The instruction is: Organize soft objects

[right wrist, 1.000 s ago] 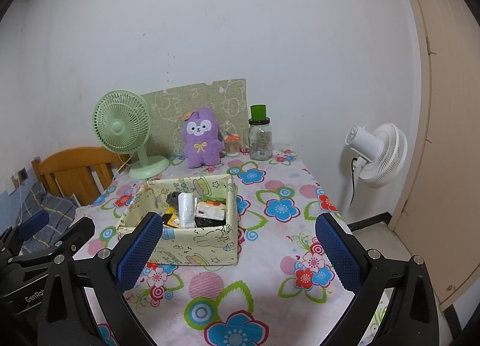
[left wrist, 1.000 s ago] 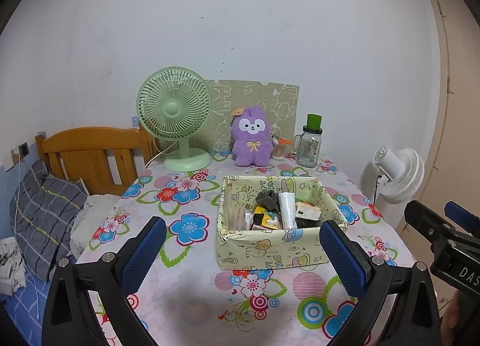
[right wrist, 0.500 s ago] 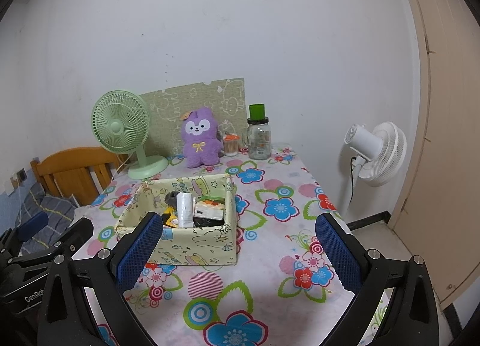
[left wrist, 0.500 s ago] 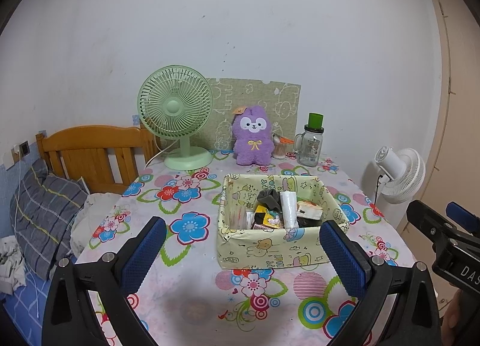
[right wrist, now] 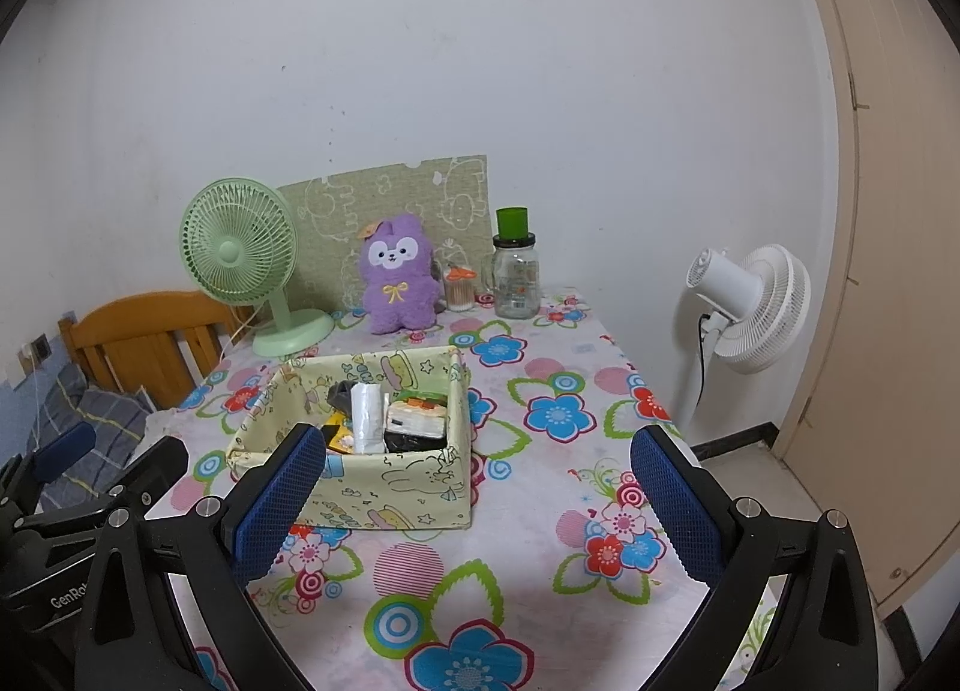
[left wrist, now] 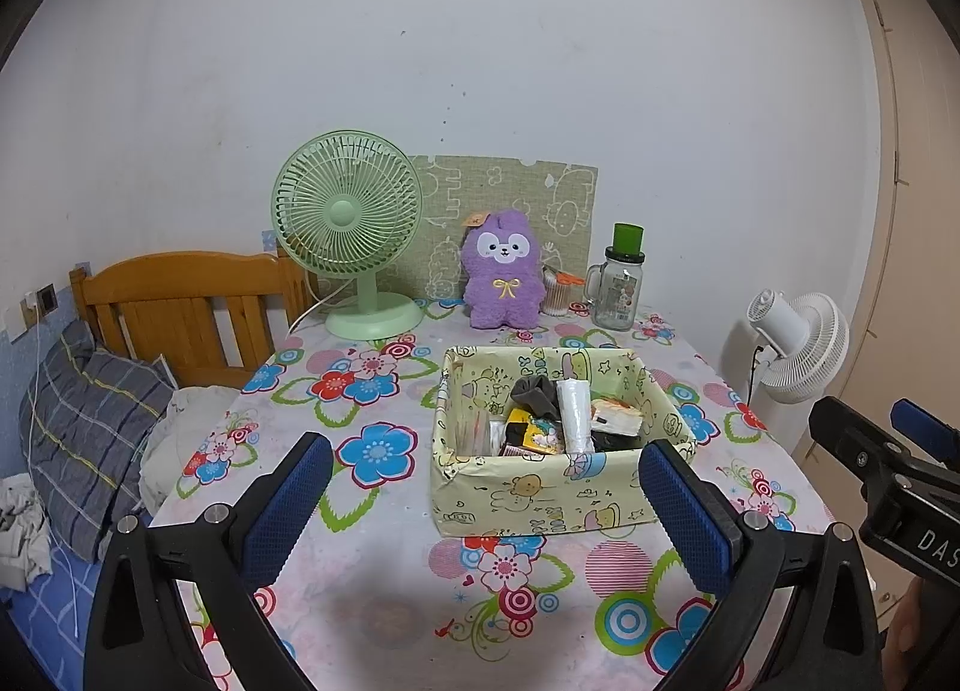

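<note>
A purple plush toy (left wrist: 503,270) sits upright at the back of the flowered table, against a green patterned board; it also shows in the right wrist view (right wrist: 398,273). A pale yellow fabric box (left wrist: 540,496) holds a grey sock, a white roll and small packets; in the right wrist view the box (right wrist: 396,490) lies left of centre. My left gripper (left wrist: 485,487) is open and empty, above the table's near edge in front of the box. My right gripper (right wrist: 474,487) is open and empty, to the right of the box.
A green desk fan (left wrist: 348,229) stands back left. A glass jar with a green lid (left wrist: 618,286) and a small toothpick jar (left wrist: 558,295) stand right of the plush. A white floor fan (right wrist: 750,307) stands off the table's right. A wooden bed frame (left wrist: 180,307) and pillow lie left.
Both grippers have shifted very slightly; the scene sits a touch lower and to the left in the right wrist view. Nothing was grasped or released.
</note>
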The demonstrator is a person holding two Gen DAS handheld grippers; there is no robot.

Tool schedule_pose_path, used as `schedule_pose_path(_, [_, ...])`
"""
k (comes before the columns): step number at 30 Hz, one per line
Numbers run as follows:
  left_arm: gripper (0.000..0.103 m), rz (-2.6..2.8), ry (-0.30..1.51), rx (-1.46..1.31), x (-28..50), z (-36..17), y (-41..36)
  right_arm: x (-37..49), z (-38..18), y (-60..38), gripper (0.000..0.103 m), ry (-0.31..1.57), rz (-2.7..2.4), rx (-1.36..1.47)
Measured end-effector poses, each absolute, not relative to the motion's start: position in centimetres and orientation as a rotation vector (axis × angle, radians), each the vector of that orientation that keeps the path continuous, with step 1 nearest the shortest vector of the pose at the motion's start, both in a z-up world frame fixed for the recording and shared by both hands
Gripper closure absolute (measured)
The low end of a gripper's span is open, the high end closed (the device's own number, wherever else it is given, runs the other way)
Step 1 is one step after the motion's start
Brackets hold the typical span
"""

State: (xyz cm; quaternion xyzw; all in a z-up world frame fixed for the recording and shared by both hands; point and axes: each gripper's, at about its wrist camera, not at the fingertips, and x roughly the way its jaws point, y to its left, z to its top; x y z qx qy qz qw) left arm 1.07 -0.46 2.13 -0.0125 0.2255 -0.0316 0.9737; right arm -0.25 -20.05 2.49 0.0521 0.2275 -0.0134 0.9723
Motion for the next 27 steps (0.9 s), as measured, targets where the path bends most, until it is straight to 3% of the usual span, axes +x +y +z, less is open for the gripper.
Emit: schedule_pose_path(27, [0.000,-0.066,0.447,-0.017,0.90,2.02,-0.42,-0.14,2.48,-20.18,0.000,0.465,-0.037,0.097])
